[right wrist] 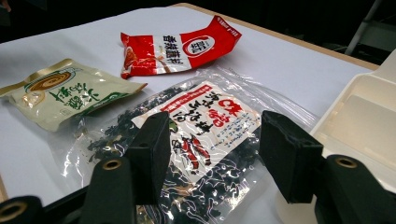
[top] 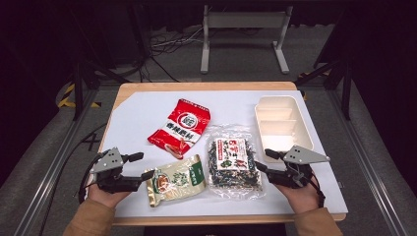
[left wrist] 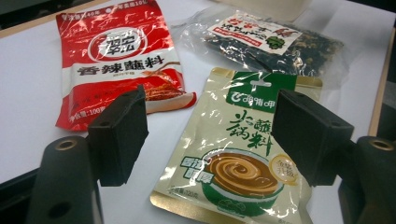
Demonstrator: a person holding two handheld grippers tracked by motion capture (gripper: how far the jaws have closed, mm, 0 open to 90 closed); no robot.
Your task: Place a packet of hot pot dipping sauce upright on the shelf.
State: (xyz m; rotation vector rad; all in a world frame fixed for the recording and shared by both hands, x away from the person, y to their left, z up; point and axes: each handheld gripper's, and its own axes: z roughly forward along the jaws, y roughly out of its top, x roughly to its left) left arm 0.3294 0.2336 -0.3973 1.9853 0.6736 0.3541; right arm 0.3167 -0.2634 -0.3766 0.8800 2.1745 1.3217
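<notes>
Three food packets lie on the white mat: a red seasoning pouch [top: 180,127] [left wrist: 119,60] [right wrist: 180,46] at the middle, a beige and green sauce pouch [top: 176,180] [left wrist: 238,149] [right wrist: 65,95] near the front, and a clear bag of dark dried food [top: 233,162] [left wrist: 275,44] [right wrist: 196,144] to its right. My left gripper [top: 141,166] [left wrist: 210,135] stands open just left of the beige pouch, nothing between its jaws. My right gripper [top: 263,160] [right wrist: 212,154] stands open at the clear bag's right edge, holding nothing.
A cream tray [top: 282,122] [right wrist: 369,116] with compartments stands at the right rear of the mat, close to my right gripper. The wooden table edge [top: 206,86] frames the mat. Beyond it are a metal stand's legs [top: 243,44] and cables on the floor.
</notes>
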